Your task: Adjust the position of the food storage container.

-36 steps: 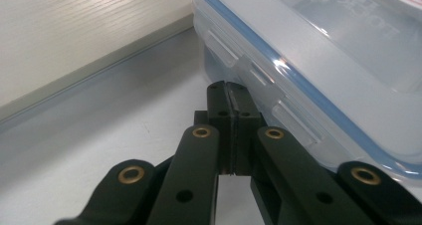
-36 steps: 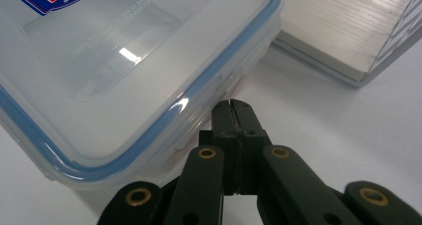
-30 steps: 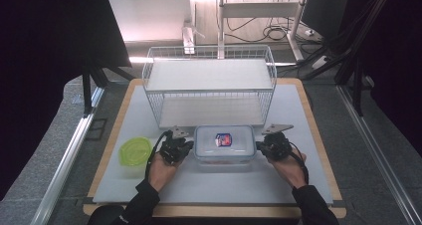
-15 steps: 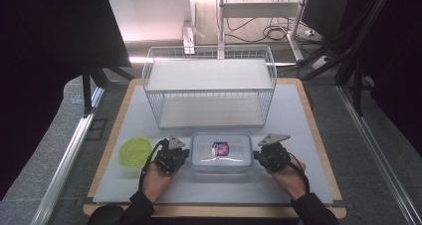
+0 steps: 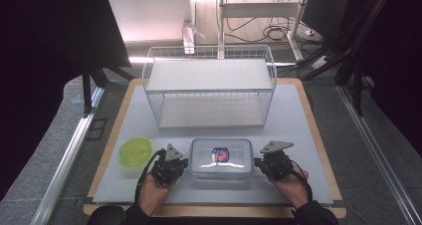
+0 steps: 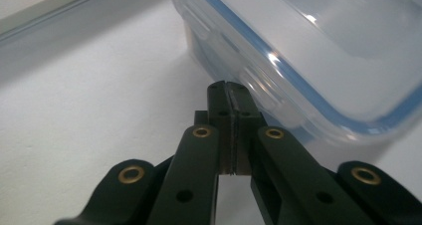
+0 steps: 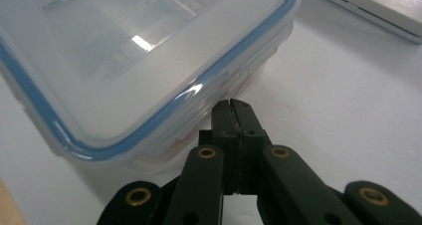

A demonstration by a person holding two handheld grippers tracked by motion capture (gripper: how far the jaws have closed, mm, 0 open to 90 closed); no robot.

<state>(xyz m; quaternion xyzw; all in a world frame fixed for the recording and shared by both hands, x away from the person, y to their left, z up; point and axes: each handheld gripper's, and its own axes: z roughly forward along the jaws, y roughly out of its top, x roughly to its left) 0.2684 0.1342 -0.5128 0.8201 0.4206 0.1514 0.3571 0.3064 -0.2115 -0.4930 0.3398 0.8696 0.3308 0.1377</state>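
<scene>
Clear lidded container [image 5: 221, 159] flat on the white mat [image 5: 298, 115], near the front edge, centred between both grippers. Blue seal along the lid rim; sticker on top. Left gripper [image 5: 180, 164] at the container's left end, jaws pressed together with nothing between, tips against the side wall below the lid rim [image 6: 230, 88]. Right gripper [image 5: 259, 163] at the right end, jaws likewise pressed together and empty, tips at the wall beneath the lid's corner [image 7: 231, 104]. Green round lid [image 5: 135, 150] just left of the left gripper, apart from it. Wire basket [image 5: 209, 90] behind the container, a strip of bare mat between. Open mat to the right of the right gripper, out to the wooden border [image 5: 318, 145].
</scene>
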